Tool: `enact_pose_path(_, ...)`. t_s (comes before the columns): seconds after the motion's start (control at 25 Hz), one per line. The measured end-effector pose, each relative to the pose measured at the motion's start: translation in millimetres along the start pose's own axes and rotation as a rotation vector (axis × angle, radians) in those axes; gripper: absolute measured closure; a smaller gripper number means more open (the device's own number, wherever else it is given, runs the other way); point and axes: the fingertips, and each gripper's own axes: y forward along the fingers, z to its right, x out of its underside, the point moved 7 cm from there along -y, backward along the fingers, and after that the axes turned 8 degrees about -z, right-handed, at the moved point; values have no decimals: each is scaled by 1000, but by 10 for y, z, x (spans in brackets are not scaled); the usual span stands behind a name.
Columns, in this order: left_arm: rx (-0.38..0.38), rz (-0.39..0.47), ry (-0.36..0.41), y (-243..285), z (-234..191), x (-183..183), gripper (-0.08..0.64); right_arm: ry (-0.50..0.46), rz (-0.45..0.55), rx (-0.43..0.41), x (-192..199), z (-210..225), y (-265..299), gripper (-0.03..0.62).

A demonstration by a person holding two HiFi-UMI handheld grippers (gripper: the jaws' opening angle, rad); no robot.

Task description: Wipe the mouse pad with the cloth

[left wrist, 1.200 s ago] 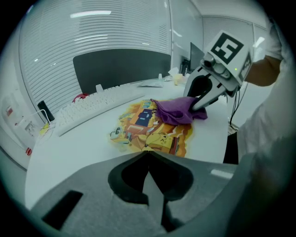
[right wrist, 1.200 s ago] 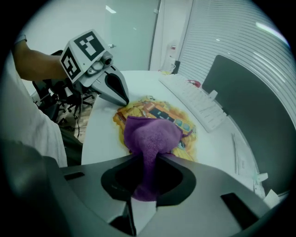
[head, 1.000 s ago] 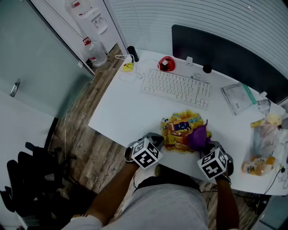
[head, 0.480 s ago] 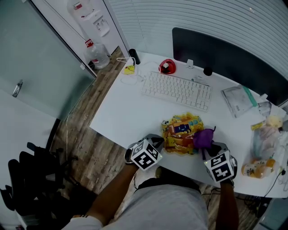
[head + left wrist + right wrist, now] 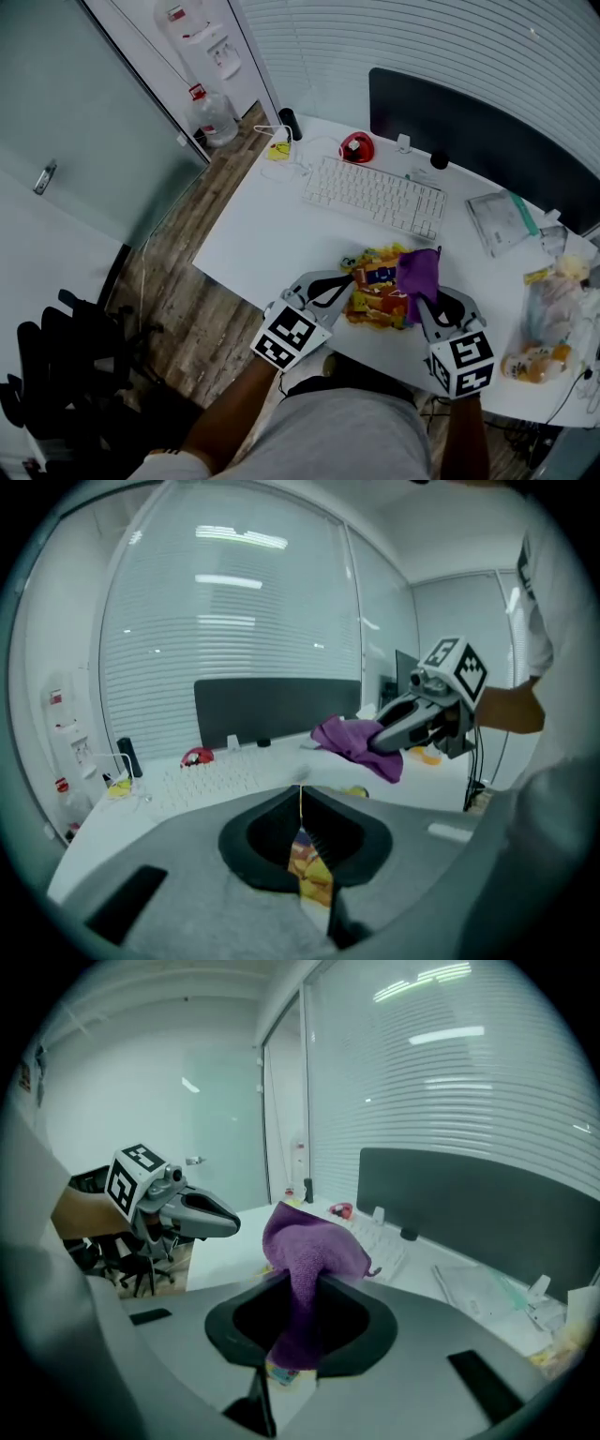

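One mouse pad (image 5: 373,286), crowded with yellow, orange and blue cartoon print, lying on the white desk (image 5: 262,234) near its front edge, just in front of the keyboard (image 5: 375,197). One purple cloth (image 5: 419,272), smaller, soft and crumpled, lifted clear above the pad's right side, with a fold standing up past the jaws and a loose tail hanging below them.

Counted, largest first: one desk, one dark monitor (image 5: 487,131) along the back, one white keyboard, one mouse pad, one cloth, one small red object (image 5: 356,147) behind the keyboard. Two grippers, two marker cubes (image 5: 286,337), two bare forearms.

Jaws of the right gripper (image 5: 298,1288) clamped on the cloth's middle, pointing away from the body over the pad's right part, cube nearest the head camera. Jaws of the left gripper (image 5: 300,794) pressed together, angled in from the left, tips at the pad's left edge. Sliver of the print visible in the slit behind those tips, possibly pinched, possibly only lying beneath.

Left forearm (image 5: 220,417) slanting in from the lower left toward the desk's front edge. Right forearm (image 5: 466,445) rising nearly straight from the bottom of the head view.
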Motion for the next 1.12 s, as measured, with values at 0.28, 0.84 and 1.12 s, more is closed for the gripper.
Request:
enact_pose_path(0.28,-45,299,-59,-443,42,-504,543,-3,286,-46,-440,-132,-269,523)
enact_pose_path(0.84,-81,577,-38,-915,240,-896,543,-1,691,-155,-769,-432,-664,523)
enact_pose_path(1.12,-73,589,-36,-928,298,-875,544,-18,728,-151,-749,-517,-717,523)
